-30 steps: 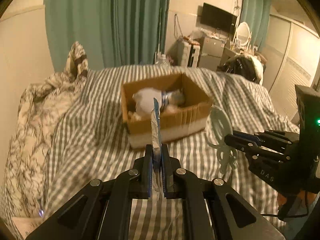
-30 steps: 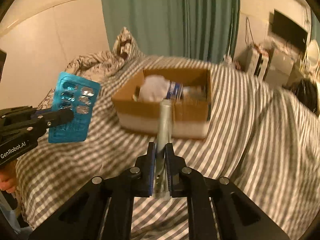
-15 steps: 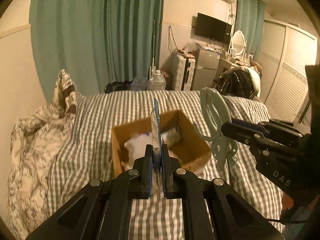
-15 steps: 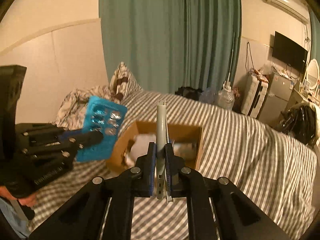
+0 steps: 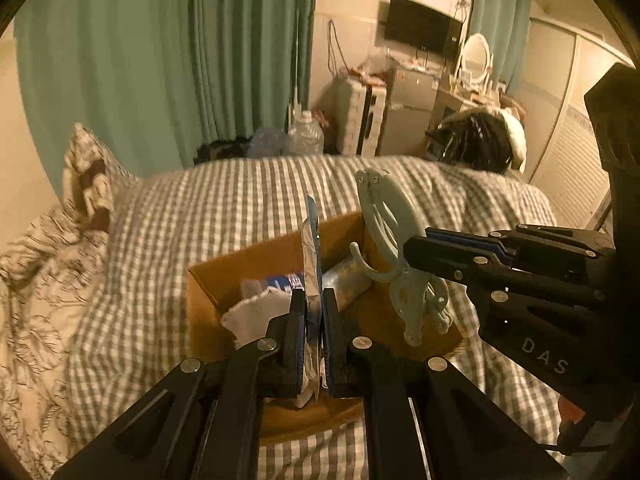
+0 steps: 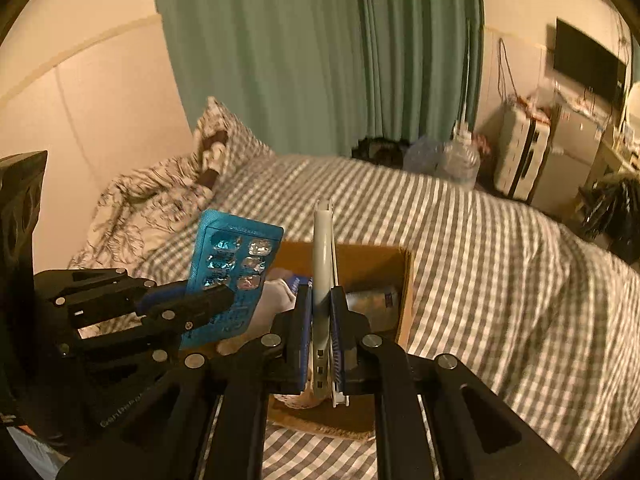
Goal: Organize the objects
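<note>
While your left gripper [image 5: 311, 320] stays clenched on the blue blister pack [image 6: 232, 276] and your right gripper [image 6: 321, 320] on the pale green folding hanger [image 5: 394, 248], both items hang upright just over the open cardboard box [image 5: 208, 292] directly ahead of the fingers. Past the tips, a white cloth [image 5: 256, 312] and a blue-labelled packet [image 5: 286, 280] whose print is too blurred to read already fill the box on the checked bedspread [image 6: 500, 264]. You can read "DAS" on the right gripper's body, and beyond stand the floral pillow [image 6: 216, 140] and green curtains [image 6: 320, 52].
</note>
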### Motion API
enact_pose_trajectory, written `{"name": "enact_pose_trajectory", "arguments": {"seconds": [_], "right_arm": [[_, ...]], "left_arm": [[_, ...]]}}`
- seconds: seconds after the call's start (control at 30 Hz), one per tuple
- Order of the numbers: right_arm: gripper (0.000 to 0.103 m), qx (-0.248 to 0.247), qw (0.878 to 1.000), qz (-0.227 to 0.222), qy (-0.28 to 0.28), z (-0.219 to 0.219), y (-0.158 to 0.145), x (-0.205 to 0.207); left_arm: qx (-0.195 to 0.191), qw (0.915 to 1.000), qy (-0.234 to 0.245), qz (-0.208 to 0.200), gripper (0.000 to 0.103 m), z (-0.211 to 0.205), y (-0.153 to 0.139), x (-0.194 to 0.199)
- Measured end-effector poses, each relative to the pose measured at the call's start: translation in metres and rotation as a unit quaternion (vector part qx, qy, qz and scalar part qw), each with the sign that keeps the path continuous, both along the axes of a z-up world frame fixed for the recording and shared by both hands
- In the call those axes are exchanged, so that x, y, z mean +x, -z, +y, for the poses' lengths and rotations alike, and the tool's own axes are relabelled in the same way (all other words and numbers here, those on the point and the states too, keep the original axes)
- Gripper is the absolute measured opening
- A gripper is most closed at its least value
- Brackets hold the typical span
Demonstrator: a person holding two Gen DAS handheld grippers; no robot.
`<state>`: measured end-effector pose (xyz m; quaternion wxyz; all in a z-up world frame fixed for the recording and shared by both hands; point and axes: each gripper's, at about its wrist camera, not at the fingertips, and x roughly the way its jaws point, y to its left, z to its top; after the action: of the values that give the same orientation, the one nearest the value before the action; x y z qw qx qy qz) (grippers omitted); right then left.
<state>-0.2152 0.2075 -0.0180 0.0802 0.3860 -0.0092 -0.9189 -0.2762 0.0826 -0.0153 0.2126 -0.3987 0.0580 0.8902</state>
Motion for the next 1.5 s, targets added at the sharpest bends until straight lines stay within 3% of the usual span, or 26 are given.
{"name": "enact_pose_trajectory", "arguments": {"seconds": [0.3, 0.5, 0.57, 0.6, 0.67, 0.7, 0.73, 0.87, 0.97, 1.1, 1.2, 1.37, 1.5], "right_arm": [[0.009, -0.021, 0.999, -0.04, 0.001, 0.01, 0.048, -0.039], [0.009, -0.025, 0.999, -0.038, 0.013, 0.013, 0.061, -0.053], [0.009, -0.026, 0.999, -0.03, 0.018, 0.014, 0.059, -0.054], [0.011, -0.027, 0.999, -0.027, 0.02, 0.014, 0.057, -0.054], [0.028, -0.026, 0.999, -0.017, 0.027, 0.016, 0.05, -0.053], [0.041, -0.024, 0.999, -0.006, 0.034, 0.017, 0.044, -0.051], [0.048, -0.022, 0.999, 0.002, 0.038, 0.018, 0.04, -0.049], [0.053, -0.022, 0.998, 0.034, 0.051, 0.021, 0.023, -0.035], [0.066, -0.013, 0.996, 0.068, 0.059, 0.02, 0.005, -0.018], [0.078, 0.002, 0.991, 0.115, 0.063, 0.017, -0.021, 0.01], [0.084, 0.014, 0.987, 0.145, 0.068, 0.015, -0.038, 0.031], [0.093, 0.032, 0.981, 0.173, 0.079, 0.012, -0.057, 0.061], [0.099, 0.059, 0.977, 0.183, 0.09, 0.011, -0.063, 0.082]], "left_arm": [[0.0, 0.9977, 0.022, -0.064, 0.007, 0.011, 0.054, -0.046], [-0.013, 0.9979, 0.047, -0.042, 0.012, 0.019, 0.066, -0.049], [-0.025, 0.9979, 0.054, -0.026, 0.019, 0.02, 0.067, -0.047], [-0.026, 0.9979, 0.054, -0.022, 0.023, 0.019, 0.067, -0.046], [-0.019, 0.9983, 0.052, -0.018, 0.052, 0.015, 0.065, -0.045], [-0.011, 0.9988, 0.047, -0.014, 0.07, 0.011, 0.062, -0.044], [-0.005, 0.9991, 0.041, -0.009, 0.073, 0.008, 0.059, -0.044], [0.02, 0.9996, 0.016, 0.013, 0.075, -0.008, 0.038, -0.04], [0.037, 0.9983, -0.008, 0.045, 0.086, -0.023, 0.018, -0.03], [0.052, 0.9939, -0.031, 0.092, 0.086, -0.034, -0.01, -0.012], [0.062, 0.9882, -0.054, 0.129, 0.103, -0.045, -0.03, 0.003], [0.062, 0.9775, -0.086, 0.182, 0.103, -0.054, -0.053, 0.031], [0.064, 0.9718, -0.111, 0.198, 0.103, -0.062, -0.059, 0.043]]}}
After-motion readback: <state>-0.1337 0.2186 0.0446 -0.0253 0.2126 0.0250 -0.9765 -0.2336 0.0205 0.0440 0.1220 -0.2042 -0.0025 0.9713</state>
